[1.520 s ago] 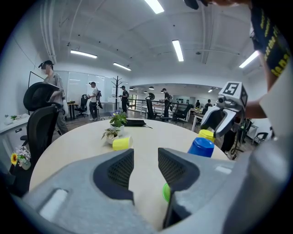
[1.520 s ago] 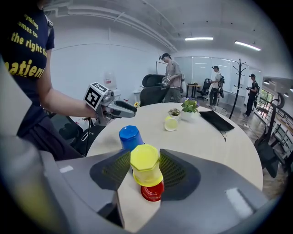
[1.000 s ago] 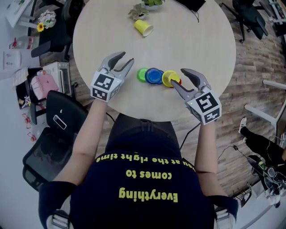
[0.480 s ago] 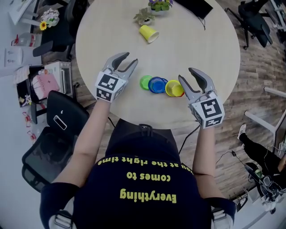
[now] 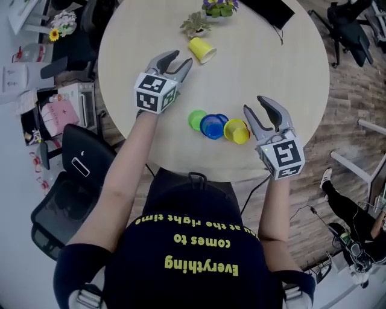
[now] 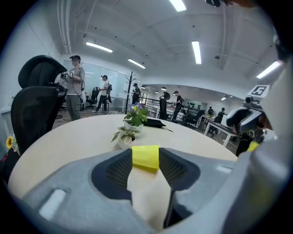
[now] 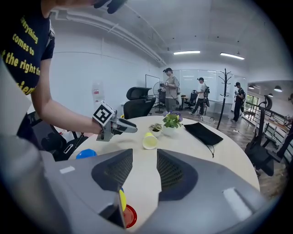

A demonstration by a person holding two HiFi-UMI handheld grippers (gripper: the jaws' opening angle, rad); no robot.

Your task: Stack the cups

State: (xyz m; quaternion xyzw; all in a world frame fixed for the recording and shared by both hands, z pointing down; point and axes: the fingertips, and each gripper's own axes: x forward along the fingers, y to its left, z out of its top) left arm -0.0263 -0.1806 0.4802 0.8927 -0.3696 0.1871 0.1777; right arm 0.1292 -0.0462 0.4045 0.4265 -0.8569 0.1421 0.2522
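Nearly there: left hand-held gripper (image 5: 183, 58), jaws apart, poised just short of tipped yellow cup (image 5: 202, 49) beside small potted plant (image 5: 194, 23) (far side of desk (image 5: 265, 66)); best straddled squarely, squeezed gently.

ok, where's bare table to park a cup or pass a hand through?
Biggest bare patch: right half of the table, between the black pouch and the cup row. Also a mid-table band between the tipped yellow cup and that row. Crowded: far edge by the plants, near edge at the row.
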